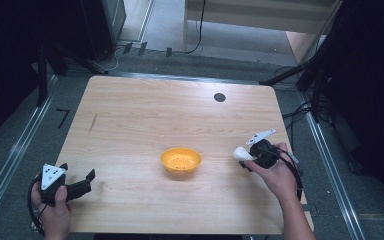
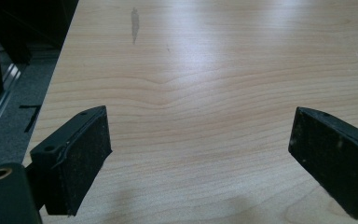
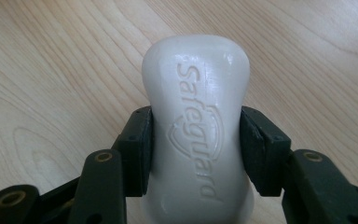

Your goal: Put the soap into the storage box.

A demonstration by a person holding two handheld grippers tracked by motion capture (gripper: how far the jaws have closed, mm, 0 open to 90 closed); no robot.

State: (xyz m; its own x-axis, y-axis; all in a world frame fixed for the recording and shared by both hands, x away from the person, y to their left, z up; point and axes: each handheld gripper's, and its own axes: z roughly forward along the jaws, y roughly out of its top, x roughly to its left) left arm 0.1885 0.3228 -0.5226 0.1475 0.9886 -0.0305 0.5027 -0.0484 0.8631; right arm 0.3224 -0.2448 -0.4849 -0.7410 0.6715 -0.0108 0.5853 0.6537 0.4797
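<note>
A white bar of soap (image 3: 196, 130) with embossed lettering sits between the black jaws of my right gripper (image 3: 196, 149), whose pads press on its waist from both sides. In the high view that right gripper (image 1: 247, 157) holds the soap (image 1: 240, 153) just above the table, to the right of an orange bowl (image 1: 181, 160). At the table's front left corner my left gripper (image 1: 82, 182) rests open. Its two pads (image 2: 81, 154) stand wide apart over bare wood, with nothing between them (image 2: 200, 154).
The wooden table (image 1: 145, 115) has a dark round mark (image 1: 219, 97) near its back edge and a short dark streak (image 2: 134, 23) on the left side. Metal rails and cables run along the floor on both sides.
</note>
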